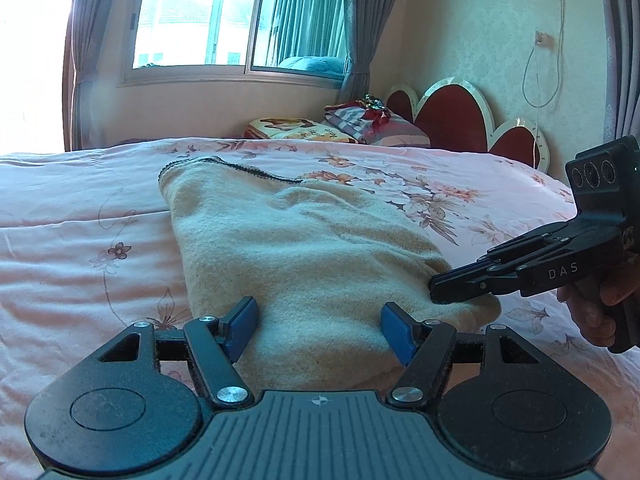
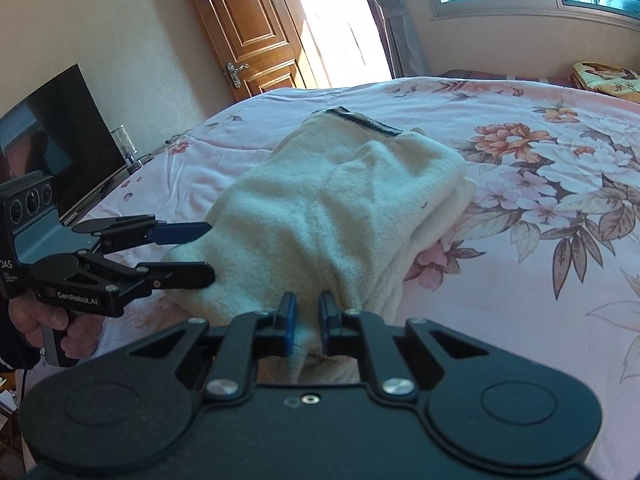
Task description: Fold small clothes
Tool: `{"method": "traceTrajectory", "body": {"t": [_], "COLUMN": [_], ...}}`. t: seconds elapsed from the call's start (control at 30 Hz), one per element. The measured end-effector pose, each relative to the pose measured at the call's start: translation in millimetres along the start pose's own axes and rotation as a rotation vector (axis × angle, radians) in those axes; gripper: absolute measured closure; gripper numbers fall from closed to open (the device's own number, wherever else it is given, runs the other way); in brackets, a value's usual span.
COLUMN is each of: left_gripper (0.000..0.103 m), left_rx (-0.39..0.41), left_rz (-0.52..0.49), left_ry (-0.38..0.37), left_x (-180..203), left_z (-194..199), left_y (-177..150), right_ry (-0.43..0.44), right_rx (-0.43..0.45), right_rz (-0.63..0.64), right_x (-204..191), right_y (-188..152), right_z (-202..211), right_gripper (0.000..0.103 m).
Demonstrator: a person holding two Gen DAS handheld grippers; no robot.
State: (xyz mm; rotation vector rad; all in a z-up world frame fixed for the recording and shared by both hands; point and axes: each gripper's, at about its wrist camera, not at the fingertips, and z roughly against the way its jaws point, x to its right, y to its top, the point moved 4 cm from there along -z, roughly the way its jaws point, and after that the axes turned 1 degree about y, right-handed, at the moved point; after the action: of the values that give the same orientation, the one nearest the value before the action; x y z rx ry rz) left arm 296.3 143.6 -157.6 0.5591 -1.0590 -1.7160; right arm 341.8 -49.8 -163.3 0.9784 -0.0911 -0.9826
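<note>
A cream fleece garment [image 1: 288, 248] with a dark-trimmed edge lies folded lengthwise on the pink floral bedspread [image 1: 80, 220]; it also shows in the right wrist view [image 2: 340, 208]. My left gripper [image 1: 318, 326] is open, its blue pads either side of the garment's near end; in the right wrist view [image 2: 210, 250] its fingers straddle the cloth edge. My right gripper [image 2: 307, 322] is shut on the garment's near corner; in the left wrist view [image 1: 434, 290] its closed fingers pinch the cloth.
Folded blankets and a striped pillow [image 1: 360, 124] lie at the head of the bed by a red headboard [image 1: 456, 116]. A window [image 1: 240, 16] is behind. A television [image 2: 56, 136] and a wooden door [image 2: 256, 28] stand beyond the bed's foot.
</note>
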Motion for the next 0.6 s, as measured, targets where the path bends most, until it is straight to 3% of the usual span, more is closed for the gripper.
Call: {"method": "traceTrajectory", "body": {"t": [0.6], "left_gripper": [0.033], "left_rx": [-0.022], "left_rz": [-0.023], "left_ry": [0.075], "left_x": [9.9], "left_z": [-3.0], "left_y": [2.0], "right_ry": [-0.045], "right_rx": [0.022], "right_rz": [0.009], "right_x": [-7.1], "right_y": [-3.5], "right_z": [-1.1], "right_gripper": [0.094]}}
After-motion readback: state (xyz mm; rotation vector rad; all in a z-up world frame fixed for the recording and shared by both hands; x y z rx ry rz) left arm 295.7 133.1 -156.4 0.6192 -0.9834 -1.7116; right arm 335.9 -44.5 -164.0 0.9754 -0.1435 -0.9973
